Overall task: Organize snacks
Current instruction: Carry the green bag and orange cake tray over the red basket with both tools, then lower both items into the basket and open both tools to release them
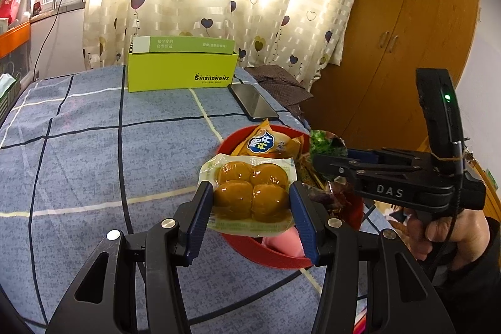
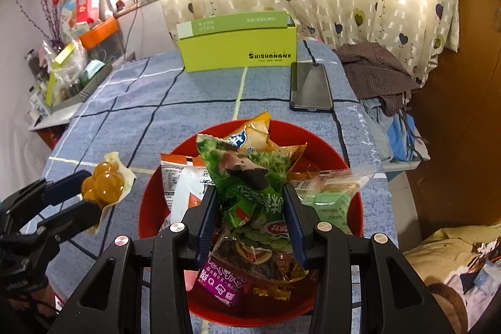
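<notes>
My left gripper (image 1: 250,202) is shut on a clear vacuum pack of brown braised eggs (image 1: 250,193), held just above the near-left rim of a red bowl (image 1: 266,255). The bowl (image 2: 150,208) is piled with several snack packets. In the right wrist view my right gripper (image 2: 252,208) points down into the bowl, and a green snack packet (image 2: 247,177) stands upright between its blue pads, its sides against both of them. The left gripper (image 2: 94,196) with the egg pack (image 2: 103,183) shows to the left of the bowl. The right gripper (image 1: 316,165) comes in over the bowl from the right, in a hand (image 1: 454,233).
The bowl sits on a blue checked cloth (image 1: 94,161). At the back stand an open lime-green box (image 2: 238,52) and a black phone (image 2: 310,86) beside it. A brown garment (image 2: 375,68) lies at the right edge, cluttered shelves (image 2: 69,52) stand left, and a wooden wardrobe (image 1: 391,36) stands right.
</notes>
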### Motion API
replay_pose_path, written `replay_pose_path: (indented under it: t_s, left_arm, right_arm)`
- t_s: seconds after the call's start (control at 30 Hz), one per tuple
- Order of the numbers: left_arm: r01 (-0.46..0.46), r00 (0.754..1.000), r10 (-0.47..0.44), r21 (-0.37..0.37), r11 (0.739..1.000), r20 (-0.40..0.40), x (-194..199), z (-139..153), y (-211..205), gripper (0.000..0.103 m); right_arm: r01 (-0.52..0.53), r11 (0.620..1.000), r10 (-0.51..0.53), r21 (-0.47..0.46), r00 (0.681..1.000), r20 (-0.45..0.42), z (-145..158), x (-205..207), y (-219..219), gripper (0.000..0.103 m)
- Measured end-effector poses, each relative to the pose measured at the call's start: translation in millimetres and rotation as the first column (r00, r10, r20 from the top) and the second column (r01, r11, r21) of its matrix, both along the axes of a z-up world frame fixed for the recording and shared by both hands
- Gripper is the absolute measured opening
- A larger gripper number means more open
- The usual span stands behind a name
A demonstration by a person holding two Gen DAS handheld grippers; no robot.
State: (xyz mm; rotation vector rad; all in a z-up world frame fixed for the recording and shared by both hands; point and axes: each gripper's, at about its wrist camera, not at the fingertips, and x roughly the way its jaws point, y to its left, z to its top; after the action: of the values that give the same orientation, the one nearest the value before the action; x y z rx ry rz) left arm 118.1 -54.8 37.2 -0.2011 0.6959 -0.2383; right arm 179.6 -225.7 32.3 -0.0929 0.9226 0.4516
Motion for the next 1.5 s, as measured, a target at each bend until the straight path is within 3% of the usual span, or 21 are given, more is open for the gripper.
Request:
replay_pose_path:
  t_s: [0.1,0.3,0.5,0.83,1.5]
  left_arm:
    - [0.010,1.000,-0.010,0.000,1.000,-0.005,0,-1,-3,0.052]
    - [0.028,0.999,-0.028,0.006,1.000,-0.016,1,-4,-10,0.052]
    - [0.074,0.997,-0.073,0.016,0.997,-0.037,2,-10,-28,0.052]
    - [0.146,0.986,-0.143,0.039,0.988,-0.087,18,-27,-59,0.052]
    - [0.158,0.984,-0.153,0.045,0.986,-0.092,36,-30,-70,0.053]
  right_arm:
    - [0.001,1.000,-0.001,-0.003,1.000,0.004,0,-2,0,0.048]
    - [0.060,0.996,-0.062,0.065,0.997,0.036,13,-6,-20,0.048]
    - [0.115,0.987,-0.116,0.114,0.993,0.000,13,-2,-40,0.048]
    - [0.119,0.984,-0.119,0.132,0.993,-0.012,14,-5,-50,0.049]
    - [0.072,0.990,-0.073,0.125,0.997,0.004,19,-14,-46,0.049]
